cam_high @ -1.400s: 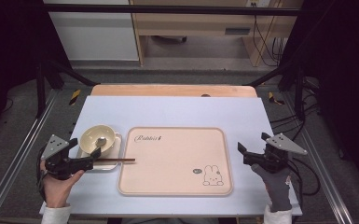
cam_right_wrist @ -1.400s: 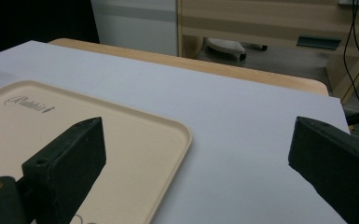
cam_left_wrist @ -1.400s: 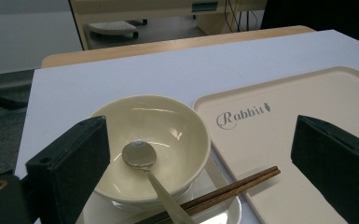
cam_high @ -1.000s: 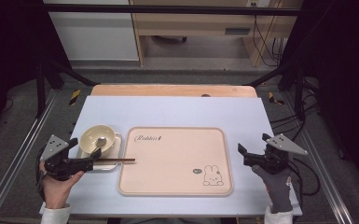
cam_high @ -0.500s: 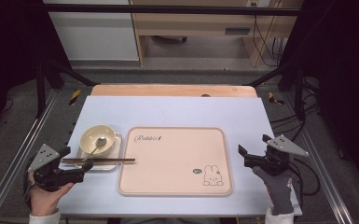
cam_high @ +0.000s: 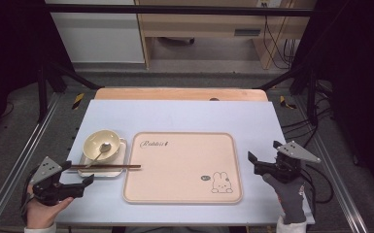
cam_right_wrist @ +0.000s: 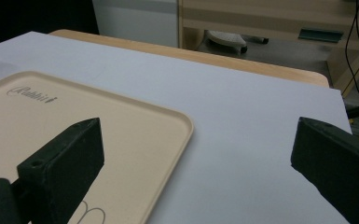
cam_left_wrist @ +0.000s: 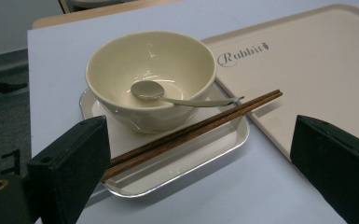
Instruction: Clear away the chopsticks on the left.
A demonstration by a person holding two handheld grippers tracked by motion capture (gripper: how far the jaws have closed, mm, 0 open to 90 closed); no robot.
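A cream bowl (cam_high: 101, 142) with a metal spoon (cam_high: 101, 149) in it stands on a small silver tray (cam_high: 102, 173) at the table's left. Two brown chopsticks (cam_high: 104, 167) lie across that tray's front, their tips reaching onto the big beige rabbit tray (cam_high: 182, 165). My left gripper (cam_high: 77, 172) hovers open just left of the chopsticks' ends, holding nothing. In the left gripper view the bowl (cam_left_wrist: 154, 60), spoon (cam_left_wrist: 168, 95) and chopsticks (cam_left_wrist: 200, 123) lie ahead between the wide jaws. My right gripper (cam_high: 253, 164) stands open to the right of the beige tray (cam_right_wrist: 74, 116).
The pale blue table top (cam_high: 184, 116) has bare room behind and to the right of the beige tray. A wooden strip (cam_high: 175, 93) runs along its far edge. Metal rails (cam_high: 24, 155) flank the table, and cables (cam_high: 277, 34) hang at the back right.
My left gripper has drawn back from the chopsticks' ends, left and toward the person. The chopsticks, bowl and right gripper have stayed where they were.
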